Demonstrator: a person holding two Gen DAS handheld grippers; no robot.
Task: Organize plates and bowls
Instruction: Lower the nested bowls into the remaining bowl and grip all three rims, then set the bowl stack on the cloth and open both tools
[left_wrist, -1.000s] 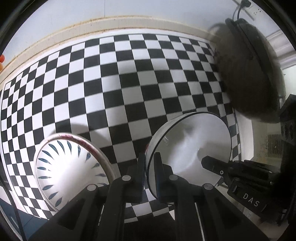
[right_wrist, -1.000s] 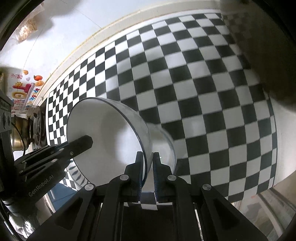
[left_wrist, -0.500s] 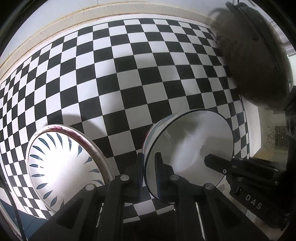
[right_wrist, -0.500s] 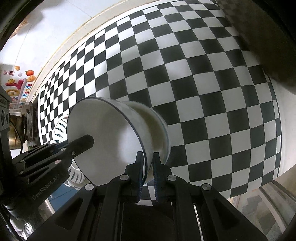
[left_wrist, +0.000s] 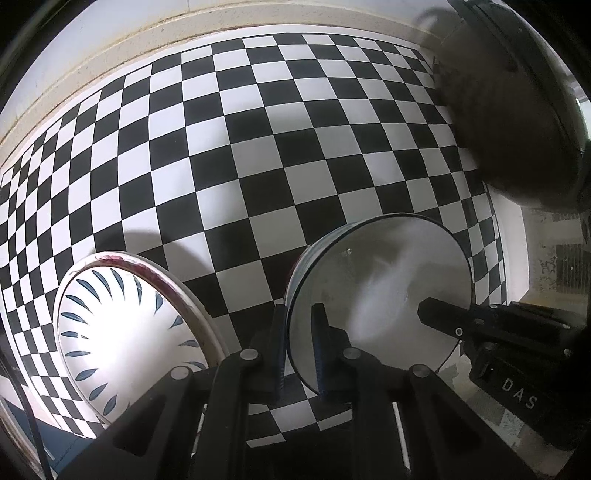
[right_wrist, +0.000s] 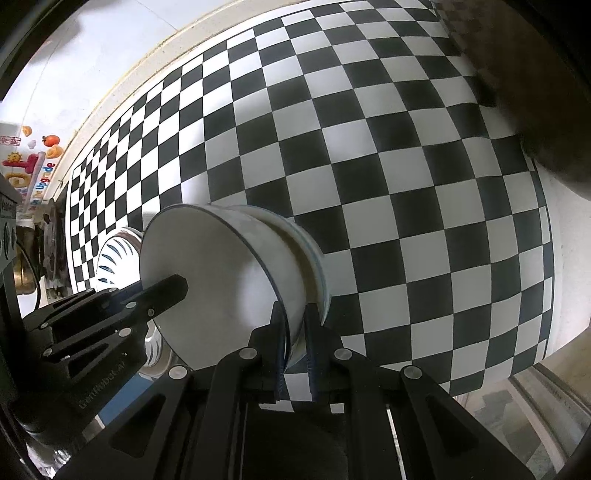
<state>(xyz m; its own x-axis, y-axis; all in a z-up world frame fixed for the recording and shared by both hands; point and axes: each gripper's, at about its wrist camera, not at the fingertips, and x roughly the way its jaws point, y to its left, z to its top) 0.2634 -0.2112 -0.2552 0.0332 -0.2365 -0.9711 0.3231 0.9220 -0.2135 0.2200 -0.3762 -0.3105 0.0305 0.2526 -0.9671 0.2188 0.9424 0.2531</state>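
Your left wrist camera looks forward and down along its fingers, close over the checkered table (left_wrist: 258, 155). Your right wrist camera does likewise; both share the white bowl (left_wrist: 380, 295) (right_wrist: 207, 291).

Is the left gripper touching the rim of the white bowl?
Touching. In the left wrist view the left gripper has one finger inside the white bowl and the other outside, shut on its rim with no gap visible.

Bowl (right_wrist: 221, 280) nested in second bowl (right_wrist: 314, 266); plate (left_wrist: 125, 332) left.
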